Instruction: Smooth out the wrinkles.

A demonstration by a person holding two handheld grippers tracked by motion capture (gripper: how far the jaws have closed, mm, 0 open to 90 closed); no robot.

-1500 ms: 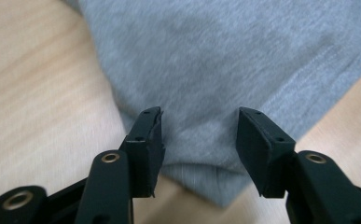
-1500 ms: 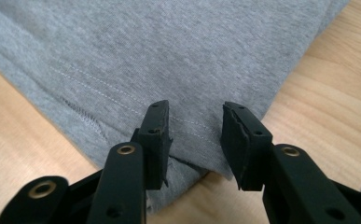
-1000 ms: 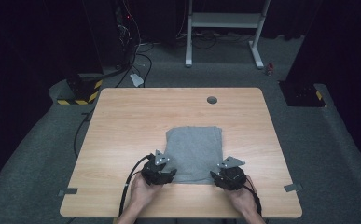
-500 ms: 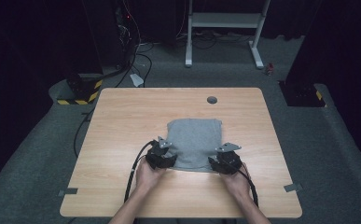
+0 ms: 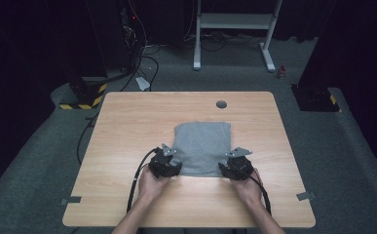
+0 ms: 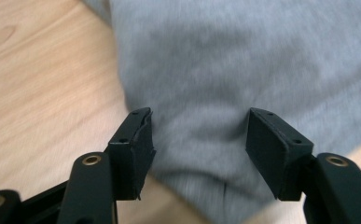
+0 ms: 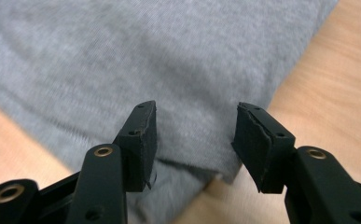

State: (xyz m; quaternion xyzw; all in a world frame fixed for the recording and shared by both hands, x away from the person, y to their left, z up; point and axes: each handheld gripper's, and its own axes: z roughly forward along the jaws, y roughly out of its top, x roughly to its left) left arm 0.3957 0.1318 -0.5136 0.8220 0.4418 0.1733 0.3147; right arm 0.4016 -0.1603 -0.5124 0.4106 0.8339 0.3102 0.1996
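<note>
A folded grey cloth [image 5: 201, 146] lies flat on the wooden table [image 5: 127, 122], a little right of its middle. My left gripper [image 5: 175, 162] sits at the cloth's near left corner and my right gripper [image 5: 226, 166] at its near right corner. In the left gripper view the left gripper [image 6: 199, 135] stands open over the cloth [image 6: 243, 60]; its jaws have just been opening a little, the corner between them untouched by the pads. In the right gripper view the right gripper [image 7: 194, 135] is open too, with the cloth's [image 7: 122, 56] edge between its jaws.
A round cable hole [image 5: 221, 104] sits near the table's far edge. Bare wood surrounds the cloth on all sides. Beyond the table are a white metal frame [image 5: 235, 29], cables on the floor and a yellow-black striped block [image 5: 81, 100].
Both hands have pushed their grippers away from the person. The cloth's near edge went with them, and the cloth now lies slightly farther up the table.
</note>
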